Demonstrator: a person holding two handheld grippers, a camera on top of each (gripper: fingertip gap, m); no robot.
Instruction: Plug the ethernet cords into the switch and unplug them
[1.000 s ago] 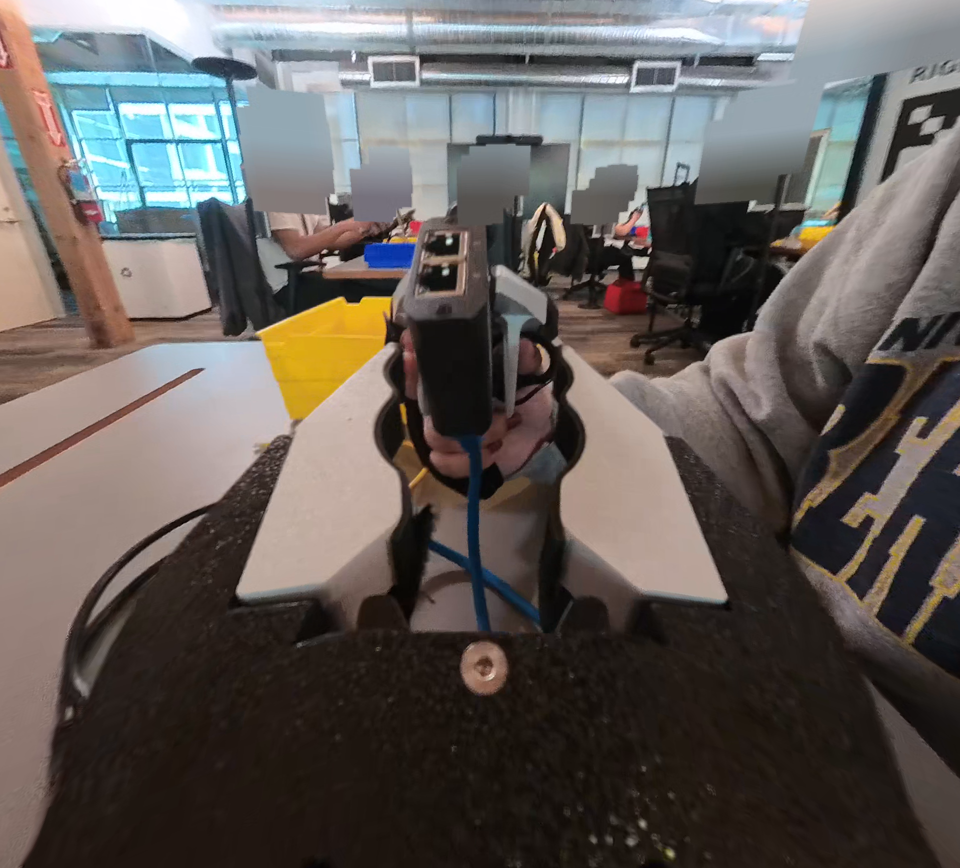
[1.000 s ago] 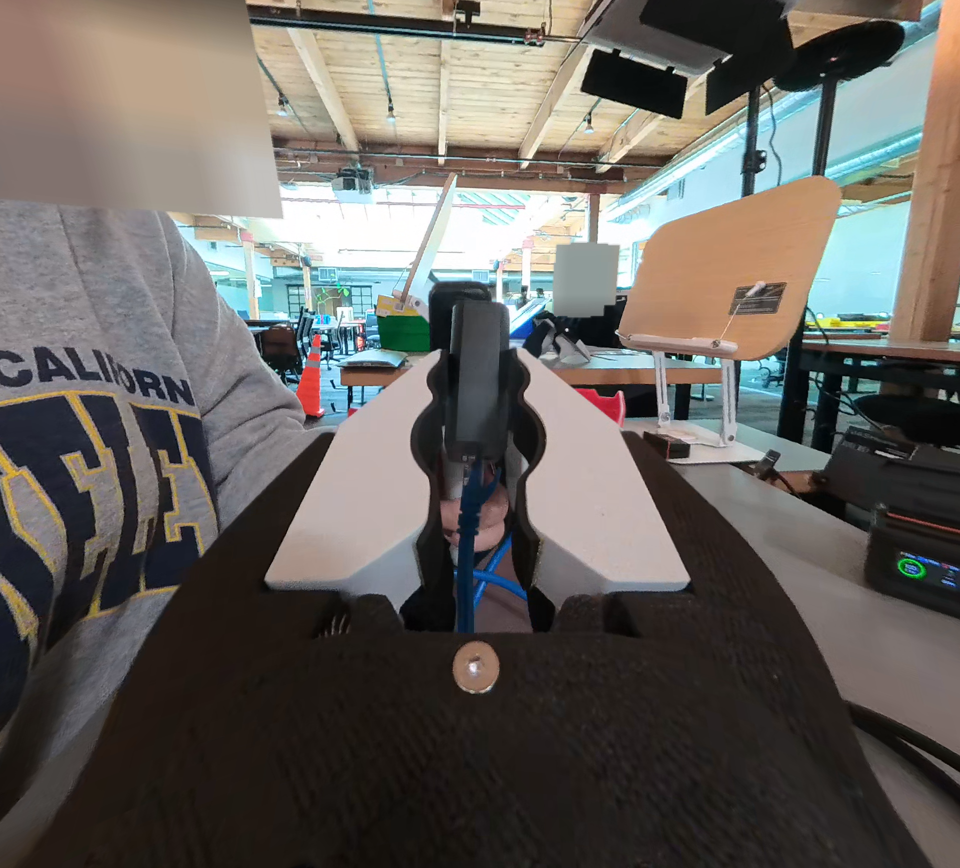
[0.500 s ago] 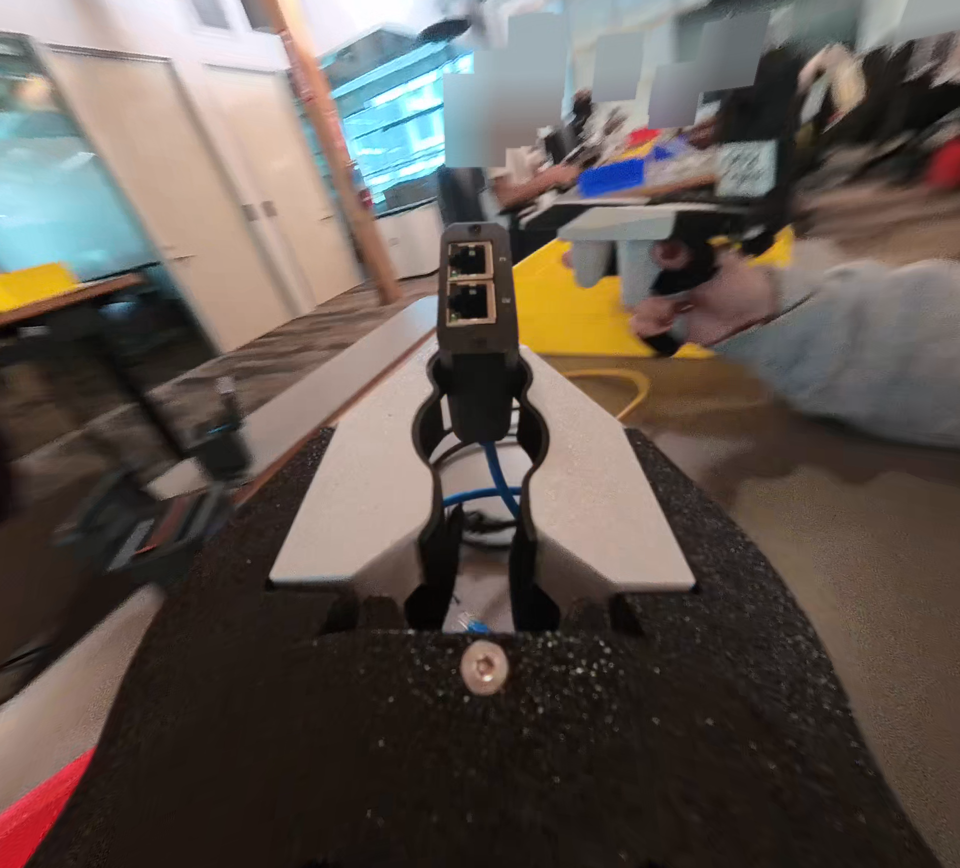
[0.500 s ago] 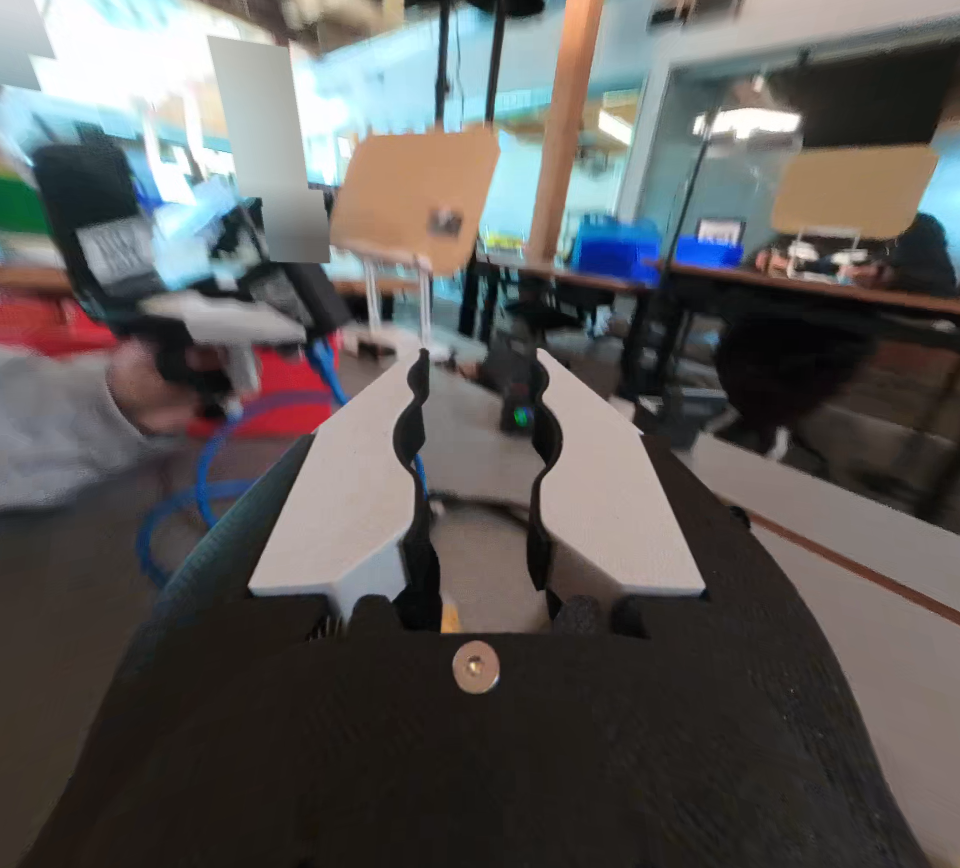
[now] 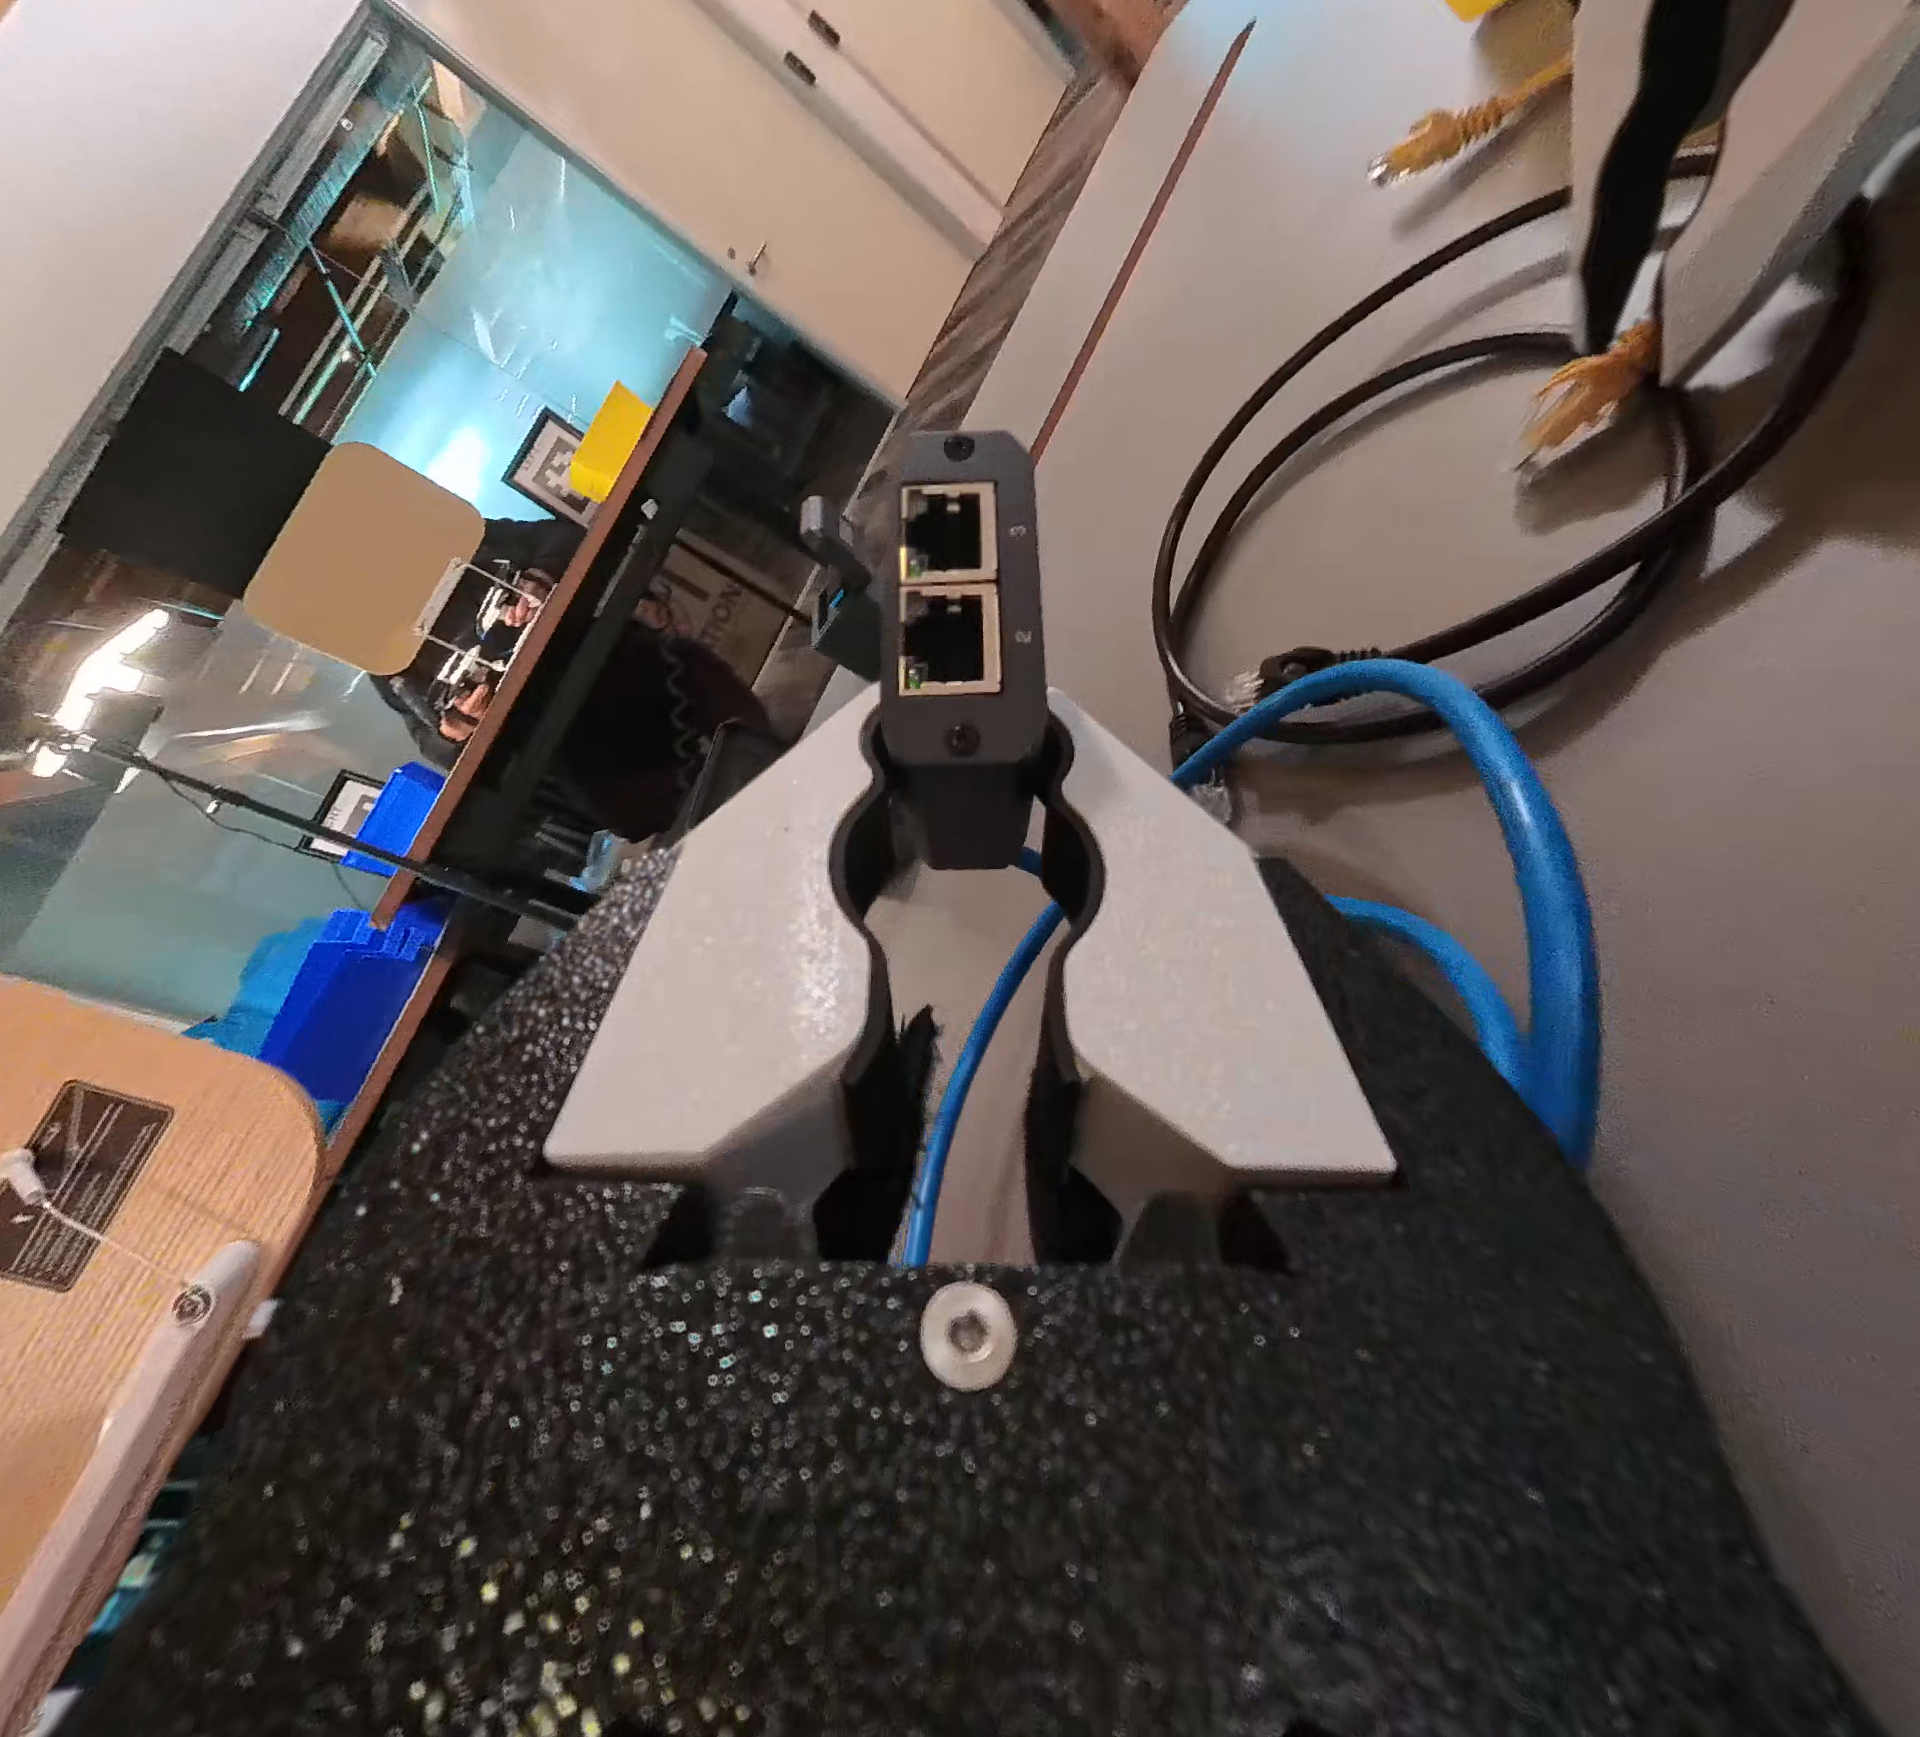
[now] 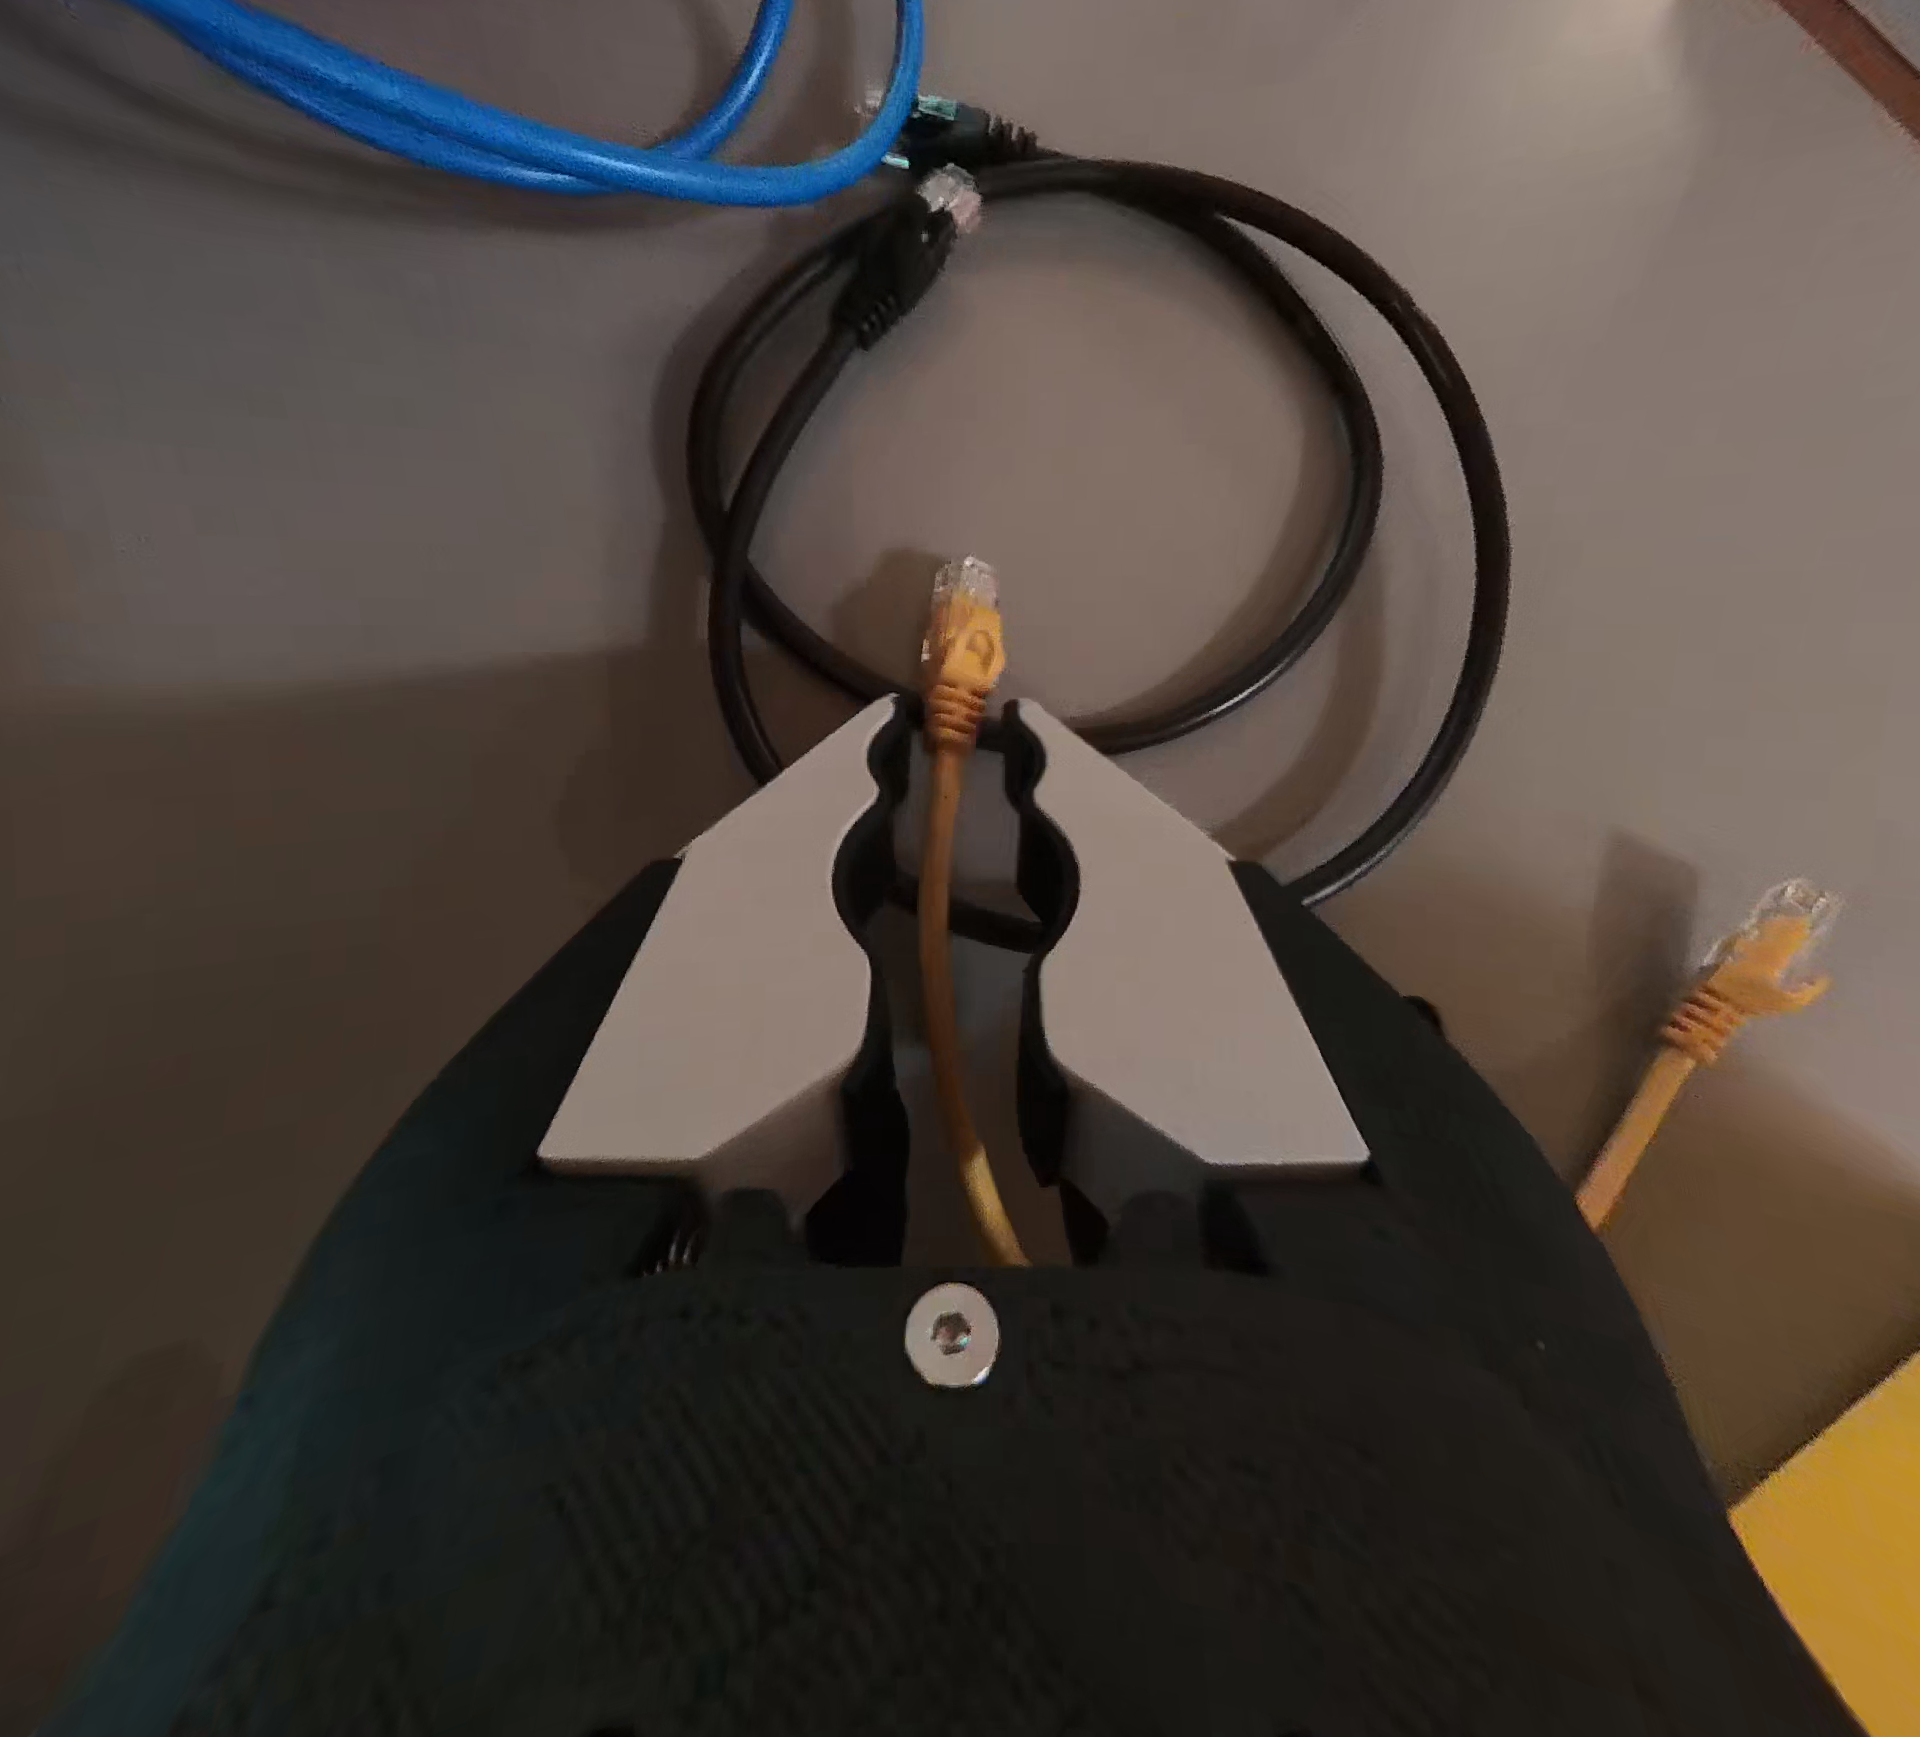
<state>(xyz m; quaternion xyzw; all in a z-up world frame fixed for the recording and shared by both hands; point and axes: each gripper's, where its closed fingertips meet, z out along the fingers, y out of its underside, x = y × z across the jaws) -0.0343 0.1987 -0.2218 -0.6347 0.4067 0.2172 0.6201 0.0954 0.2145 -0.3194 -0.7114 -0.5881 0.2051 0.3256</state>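
My left gripper [image 5: 961, 742] is shut on the lower end of a black switch [image 5: 951, 586]. The switch stands up between the fingers with two empty ports facing the camera. A blue cord [image 5: 966, 1043] runs back between the fingers. My right gripper [image 6: 956, 726] is shut on the boot of a yellow ethernet cord [image 6: 961, 638]. Its clear plug sticks out past the fingertips, just above the grey table [image 6: 312, 440]. The right gripper also shows in the left wrist view [image 5: 1621, 337], at the upper right, with the yellow plug [image 5: 1590, 383] at its tip.
A coiled black cord [image 6: 1351, 357] lies under and ahead of the right gripper, and shows in the left wrist view [image 5: 1351, 440]. Blue cords [image 6: 520, 118] lie at the far left. The yellow cord's other plug [image 6: 1756, 960] lies at the right near a yellow bin [image 6: 1849, 1531].
Both grippers have swung down from facing the room to the table. The right gripper was open and empty and has closed on the yellow cord. The left gripper still holds the switch.
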